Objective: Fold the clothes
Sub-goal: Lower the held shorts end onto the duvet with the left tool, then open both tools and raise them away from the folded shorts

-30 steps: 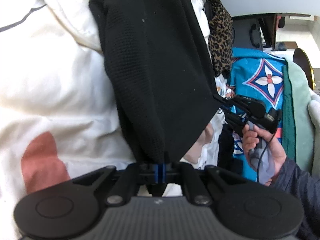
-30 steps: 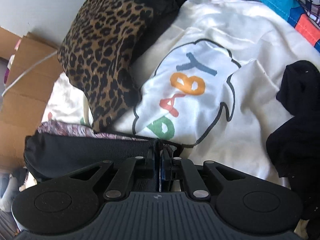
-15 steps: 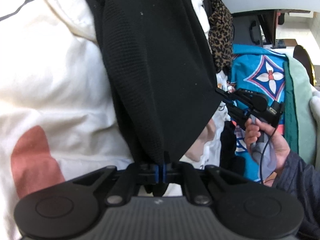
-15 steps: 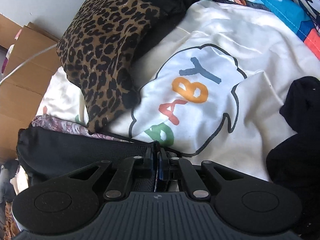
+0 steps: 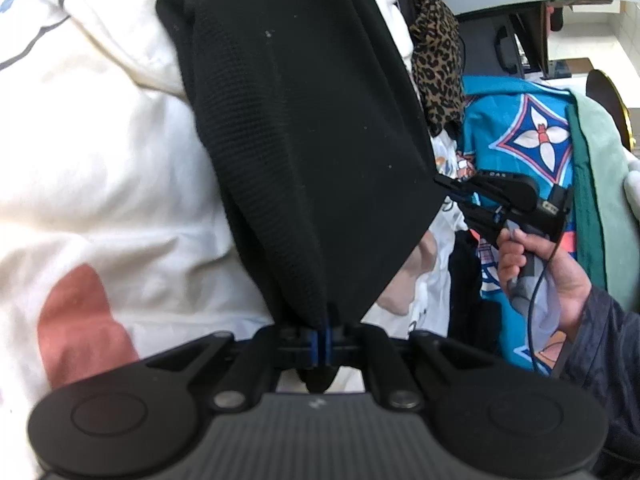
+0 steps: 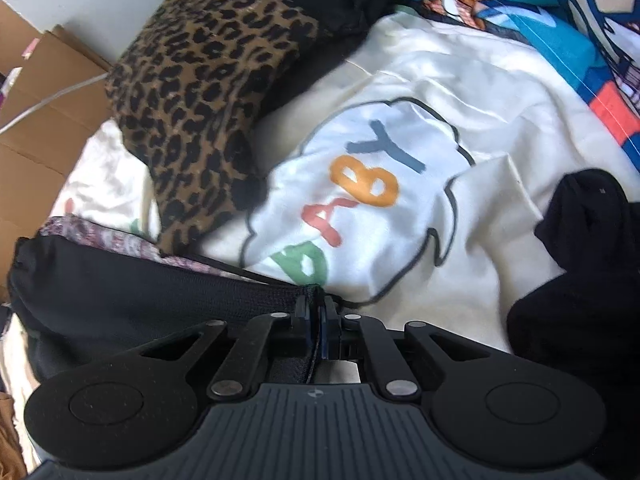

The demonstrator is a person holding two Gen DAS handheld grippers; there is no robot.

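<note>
Both tongs clamped on black garment (image 5: 304, 128): left gripper (image 5: 325, 334) pinches one corner, right gripper (image 5: 452, 189) another, hand (image 5: 540, 268) gripping its handle

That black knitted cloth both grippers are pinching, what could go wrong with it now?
The left gripper bites only a narrow bunched tip of the black knitted cloth, so a tug might pull it free. The right gripper grips just a thin hem edge, which could slip too. Lowering it, the cloth may land on the cluttered cream blanket printed BABY near the leopard-print garment, probably making a crooked fold.
</note>
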